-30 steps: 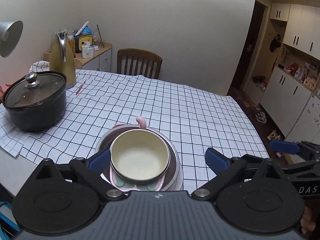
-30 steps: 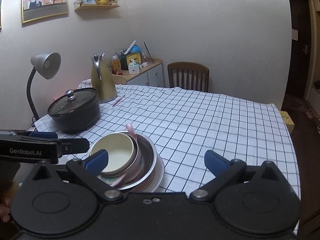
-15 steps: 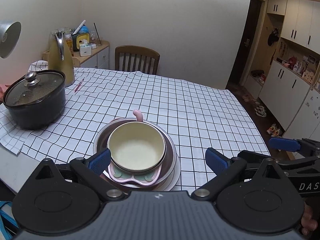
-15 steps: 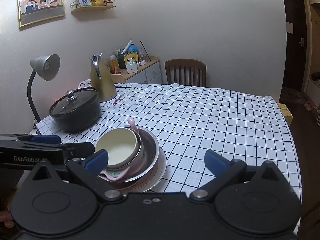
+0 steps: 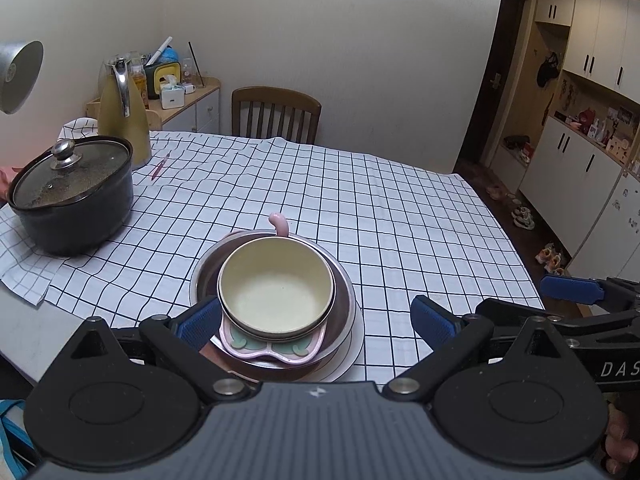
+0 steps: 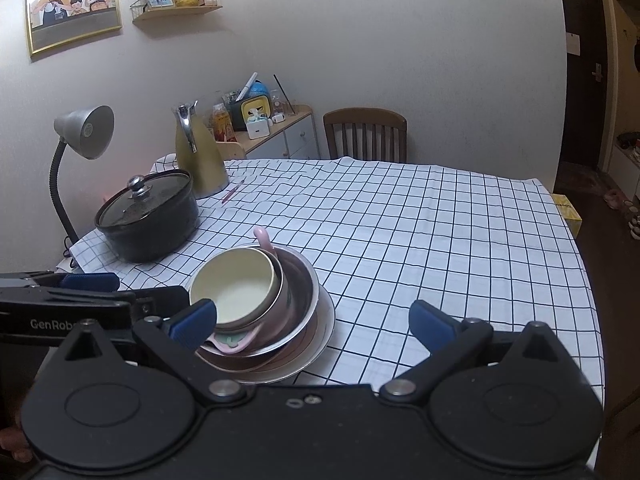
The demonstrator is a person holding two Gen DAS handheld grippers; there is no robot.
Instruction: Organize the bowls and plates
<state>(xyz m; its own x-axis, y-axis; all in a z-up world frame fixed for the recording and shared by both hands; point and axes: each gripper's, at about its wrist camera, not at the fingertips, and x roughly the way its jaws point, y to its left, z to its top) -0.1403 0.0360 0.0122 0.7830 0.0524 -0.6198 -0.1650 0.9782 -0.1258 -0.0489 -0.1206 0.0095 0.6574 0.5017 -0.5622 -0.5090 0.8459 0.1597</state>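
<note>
The pile of dishes (image 5: 280,312) sits right in front of the wide-open left gripper (image 5: 316,322), nearer to it than the also-open right gripper (image 6: 312,320).

Count, stacked dishware: one cream bowl (image 5: 276,290), one pink dish (image 5: 272,346), one steel bowl (image 5: 344,292), one white plate (image 5: 354,344); brownish layer between steel bowl and plate, count uncertain. Other: one black lidded pot (image 5: 74,196), one gold jug (image 5: 122,116), one chair (image 5: 276,118), one lamp (image 6: 82,136), two grippers: left gripper (image 5: 316,322), right gripper (image 6: 314,318).
</note>
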